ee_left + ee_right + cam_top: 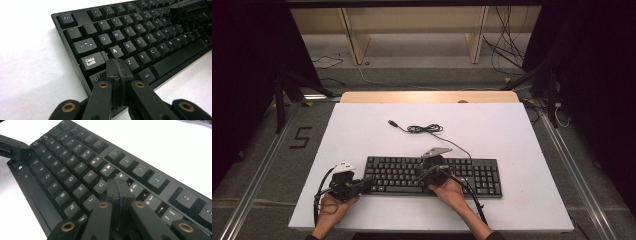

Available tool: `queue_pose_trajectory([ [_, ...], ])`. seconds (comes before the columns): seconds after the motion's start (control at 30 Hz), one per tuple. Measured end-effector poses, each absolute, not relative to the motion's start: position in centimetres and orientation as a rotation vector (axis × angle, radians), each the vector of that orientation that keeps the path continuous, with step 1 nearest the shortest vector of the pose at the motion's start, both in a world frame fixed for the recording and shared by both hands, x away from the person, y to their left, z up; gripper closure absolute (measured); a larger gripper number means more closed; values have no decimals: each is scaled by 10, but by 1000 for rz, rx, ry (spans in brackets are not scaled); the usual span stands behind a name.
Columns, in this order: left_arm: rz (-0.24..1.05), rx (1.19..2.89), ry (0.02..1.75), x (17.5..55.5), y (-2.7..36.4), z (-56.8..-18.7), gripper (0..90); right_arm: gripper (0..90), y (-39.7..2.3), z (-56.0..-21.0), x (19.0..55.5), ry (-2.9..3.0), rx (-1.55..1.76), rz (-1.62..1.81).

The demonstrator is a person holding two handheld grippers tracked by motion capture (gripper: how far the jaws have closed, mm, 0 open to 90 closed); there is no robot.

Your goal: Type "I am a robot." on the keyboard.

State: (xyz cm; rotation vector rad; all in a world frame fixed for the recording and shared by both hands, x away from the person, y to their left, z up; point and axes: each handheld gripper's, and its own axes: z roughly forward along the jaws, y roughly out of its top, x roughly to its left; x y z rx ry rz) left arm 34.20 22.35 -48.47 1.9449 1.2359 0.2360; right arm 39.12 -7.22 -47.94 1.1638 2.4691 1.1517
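Observation:
A black keyboard (472, 176) lies across the near middle of the white table top (512, 135). Its cable (428, 129) coils behind it and ends in a loose USB plug (392, 122). My left gripper (368, 183) is at the keyboard's left end. Its jaws are shut and empty, and the tip (117, 68) rests over the left Shift and Z keys, just below A (114, 50). My right gripper (421, 173) hovers above the middle keys. It is shut on nothing too, its tip (118, 187) sitting by the U (100, 185) and J keys.
A hand holds each gripper from the near edge. The right gripper (190, 10) appears across the keys in the left gripper view, and the left gripper (12, 148) in the right gripper view. Bare table lies left, right and behind the keyboard. Beyond are wooden shelf legs (357, 40) and floor cables.

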Motion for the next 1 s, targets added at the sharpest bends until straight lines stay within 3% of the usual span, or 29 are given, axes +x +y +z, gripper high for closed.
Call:
queue_pose_trajectory([
  [0.63, 262, 1850, 1214, 338, 228, -474, 850, 873, -78, -471, 390, 2449, 1205, 1247],
  [0.87, 241, 1816, 1200, 338, 229, -472, 742, 752, -80, -466, 389, 2449, 1193, 1296],
  [1.0, 226, 1799, 1187, 337, 230, -471, 620, 640, -80, -463, 386, 2468, 1172, 1332],
])
